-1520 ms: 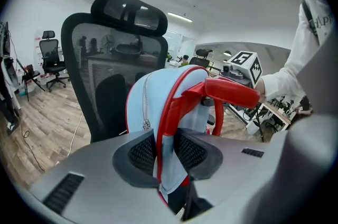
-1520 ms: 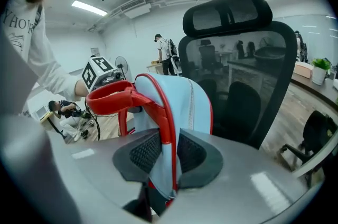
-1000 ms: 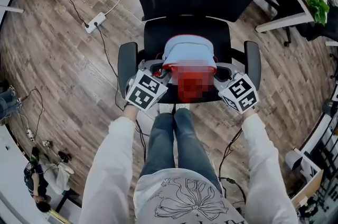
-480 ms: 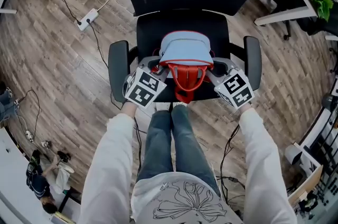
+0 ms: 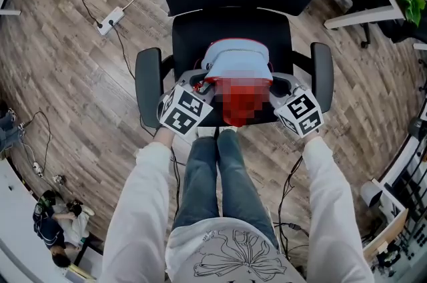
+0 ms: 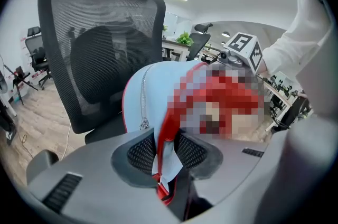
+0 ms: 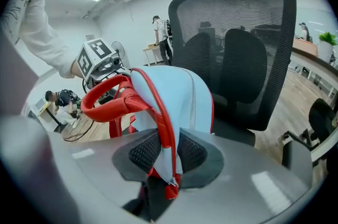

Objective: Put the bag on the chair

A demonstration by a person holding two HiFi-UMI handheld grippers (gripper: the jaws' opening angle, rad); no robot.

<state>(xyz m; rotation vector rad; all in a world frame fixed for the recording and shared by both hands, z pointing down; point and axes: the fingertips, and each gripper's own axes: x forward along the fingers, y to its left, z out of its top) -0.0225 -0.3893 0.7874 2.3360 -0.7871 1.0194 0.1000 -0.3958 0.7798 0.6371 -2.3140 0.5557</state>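
While both grippers pinch it, blue bag [image 5: 237,65] over the chair [image 5: 227,25] seat, left gripper [image 6: 168,151] clamped on its left red-trimmed edge, right gripper [image 7: 168,153] on its right edge, jaws opening

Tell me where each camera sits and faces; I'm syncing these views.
Head view: on the head, facing steeply down at the bag over the chair; sleeves, legs, left gripper, right gripper show.
Left gripper view: on that gripper, along jaws shut on the bag; right sleeve shows.
Right gripper view: on that gripper, along opening jaws with the bag between; left sleeve shows.
Both gripper views share bag and chair back.
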